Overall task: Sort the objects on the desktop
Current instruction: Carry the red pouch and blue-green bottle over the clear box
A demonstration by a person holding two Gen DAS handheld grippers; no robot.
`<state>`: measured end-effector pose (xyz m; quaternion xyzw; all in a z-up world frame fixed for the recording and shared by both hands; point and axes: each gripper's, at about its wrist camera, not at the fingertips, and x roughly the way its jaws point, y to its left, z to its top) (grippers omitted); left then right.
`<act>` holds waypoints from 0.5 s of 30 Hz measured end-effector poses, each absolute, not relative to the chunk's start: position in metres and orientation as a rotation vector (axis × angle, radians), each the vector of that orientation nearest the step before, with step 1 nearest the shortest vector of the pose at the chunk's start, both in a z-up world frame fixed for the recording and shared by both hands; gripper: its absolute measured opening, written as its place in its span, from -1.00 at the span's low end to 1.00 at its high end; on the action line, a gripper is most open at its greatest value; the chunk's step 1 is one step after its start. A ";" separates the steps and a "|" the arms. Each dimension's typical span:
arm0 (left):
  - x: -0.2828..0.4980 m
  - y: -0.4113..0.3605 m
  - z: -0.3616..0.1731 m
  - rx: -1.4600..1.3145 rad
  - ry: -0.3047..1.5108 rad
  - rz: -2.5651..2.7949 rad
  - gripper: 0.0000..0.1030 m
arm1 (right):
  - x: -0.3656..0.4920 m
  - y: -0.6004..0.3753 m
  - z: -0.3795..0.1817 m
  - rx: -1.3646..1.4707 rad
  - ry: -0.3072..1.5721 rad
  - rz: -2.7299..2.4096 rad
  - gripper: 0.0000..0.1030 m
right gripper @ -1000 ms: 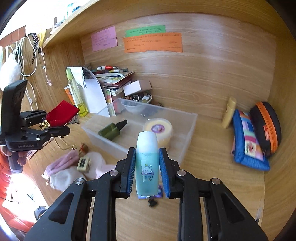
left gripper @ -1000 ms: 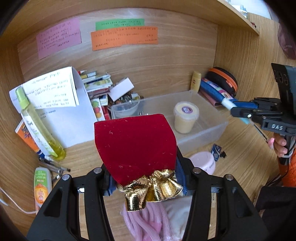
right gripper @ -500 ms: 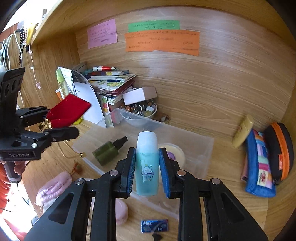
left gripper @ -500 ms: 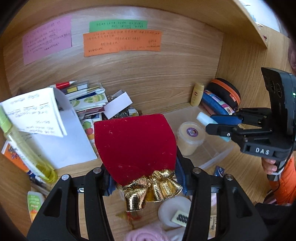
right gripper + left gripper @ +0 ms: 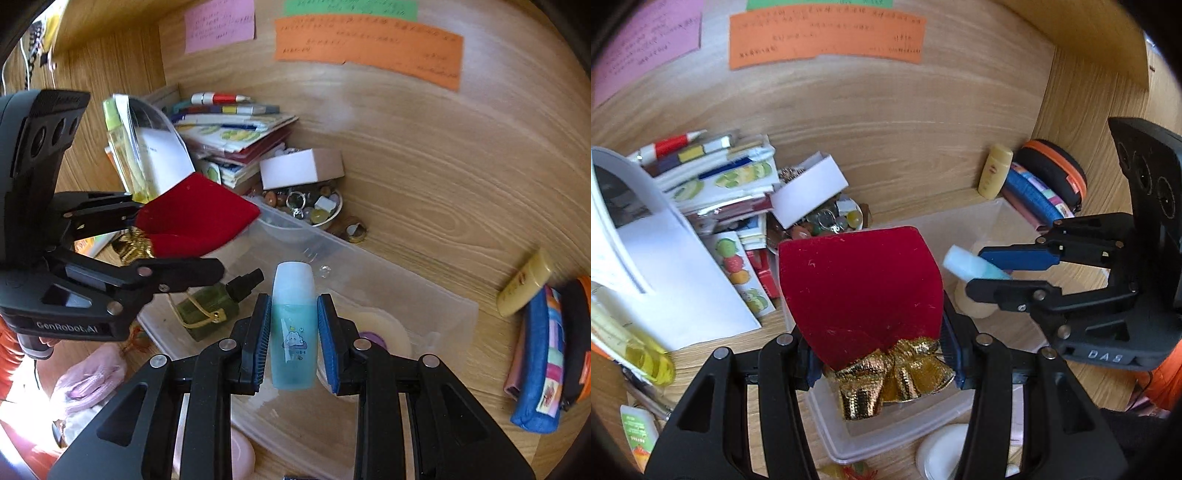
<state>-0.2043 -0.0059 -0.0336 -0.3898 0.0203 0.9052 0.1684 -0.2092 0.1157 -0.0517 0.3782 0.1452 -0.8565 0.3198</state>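
My left gripper (image 5: 879,354) is shut on a red velvet pouch (image 5: 860,284) with a gold frilled neck, held over the near left end of a clear plastic bin (image 5: 849,439). In the right wrist view that left gripper (image 5: 173,236) and the red pouch (image 5: 195,218) hang above the bin's left end. My right gripper (image 5: 294,301) is shut on a pale blue bottle (image 5: 293,350) with a white cap, above the clear bin (image 5: 443,321). Inside the bin lie a green spray bottle (image 5: 207,306) and a cream jar (image 5: 384,328). The right gripper (image 5: 977,271) appears close beside the pouch.
Books (image 5: 236,136), a white box (image 5: 299,168) and a bowl of trinkets (image 5: 317,210) crowd the back left. A yellow tube (image 5: 524,288), a blue pencil case (image 5: 543,369) and a black-orange case (image 5: 1052,173) lie right. Pink cloth (image 5: 88,376) sits front left.
Both grippers have moved forward over the bin and come closer together. Each keeps its hold: the pouch in the left, the blue bottle in the right.
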 end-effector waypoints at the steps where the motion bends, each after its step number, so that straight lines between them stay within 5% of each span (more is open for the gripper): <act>1: -0.205 -0.006 -0.036 -1.115 0.062 2.566 -0.02 | -0.211 0.113 -0.055 1.004 0.396 -2.243 -0.56; 15: -0.216 -0.007 -0.062 -1.234 0.132 2.522 0.04 | -0.209 0.097 -0.078 1.066 0.577 -2.148 -0.56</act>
